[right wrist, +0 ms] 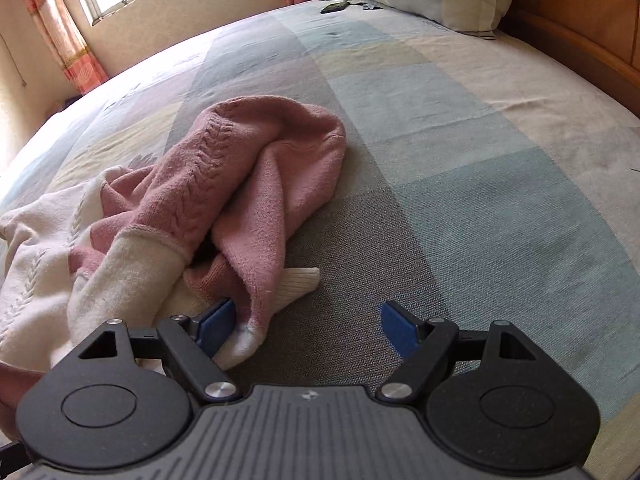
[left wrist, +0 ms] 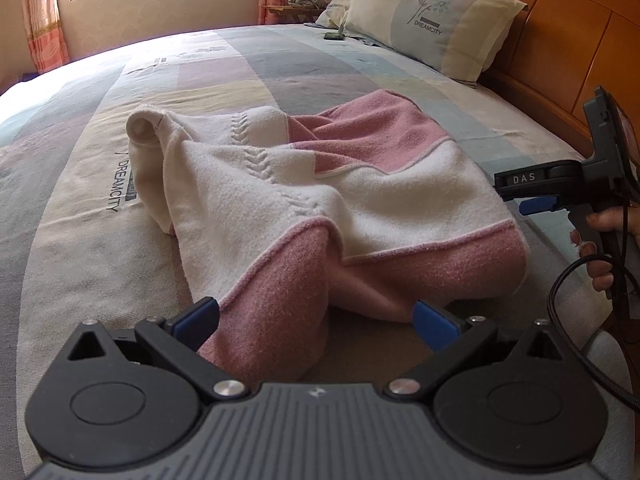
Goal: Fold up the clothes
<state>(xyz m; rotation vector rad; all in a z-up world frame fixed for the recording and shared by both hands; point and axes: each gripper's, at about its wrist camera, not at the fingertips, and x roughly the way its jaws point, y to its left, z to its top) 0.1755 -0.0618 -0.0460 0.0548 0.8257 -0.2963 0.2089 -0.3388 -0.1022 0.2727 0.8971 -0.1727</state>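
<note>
A pink and white knitted sweater [left wrist: 304, 184] lies crumpled on the bed. My left gripper [left wrist: 316, 324] is open just above the near edge, and a pink fold runs between its blue pads [left wrist: 196, 322] without being pinched. My right gripper [left wrist: 524, 200], held by a hand [left wrist: 600, 248], hovers by the sweater's right side. In the right wrist view the right gripper [right wrist: 308, 326] is open over the bedspread. The sweater [right wrist: 240, 184] lies left of it, and a pink sleeve's white cuff [right wrist: 248, 340] rests against the left pad [right wrist: 216, 324].
The patchwork bedspread [left wrist: 320, 68] covers a wide bed. A pillow [left wrist: 436, 16] leans on the wooden headboard [left wrist: 560, 40] at the back right. A small dark device [left wrist: 332, 36] lies near the pillow. Window and curtains [left wrist: 44, 20] are behind. A black cable [left wrist: 568, 320] hangs at the right.
</note>
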